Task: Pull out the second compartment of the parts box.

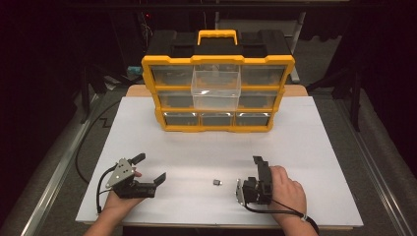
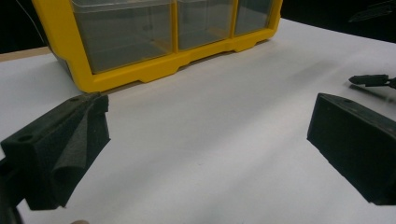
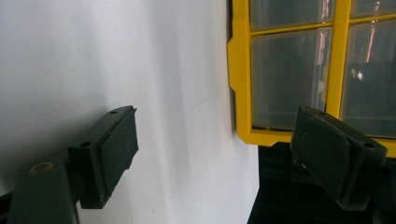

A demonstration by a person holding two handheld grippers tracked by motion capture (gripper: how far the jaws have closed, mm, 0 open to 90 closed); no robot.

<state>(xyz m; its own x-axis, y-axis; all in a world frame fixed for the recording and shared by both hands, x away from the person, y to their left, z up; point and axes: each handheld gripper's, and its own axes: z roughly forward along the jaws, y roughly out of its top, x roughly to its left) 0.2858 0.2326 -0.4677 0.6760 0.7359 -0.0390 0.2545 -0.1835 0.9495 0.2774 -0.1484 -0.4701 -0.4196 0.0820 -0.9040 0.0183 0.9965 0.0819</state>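
A small dark part lies on the white tabletop between my two grippers. My left gripper rests at the front left, held in a hand, jaws spread wide and pointing right. The left gripper view shows my left gripper with only bare table between its jaws. My right gripper sits at the front right, turned on its side and pointing toward the back. In the right gripper view my right gripper has its jaws apart with nothing between them. The small part lies a short way left of the right gripper.
A yellow and black organizer with clear drawers stands at the back of the table. Its upper middle drawer is pulled out toward me. Dark floor and metal rails surround the table. The organizer's lower corner faces the right gripper.
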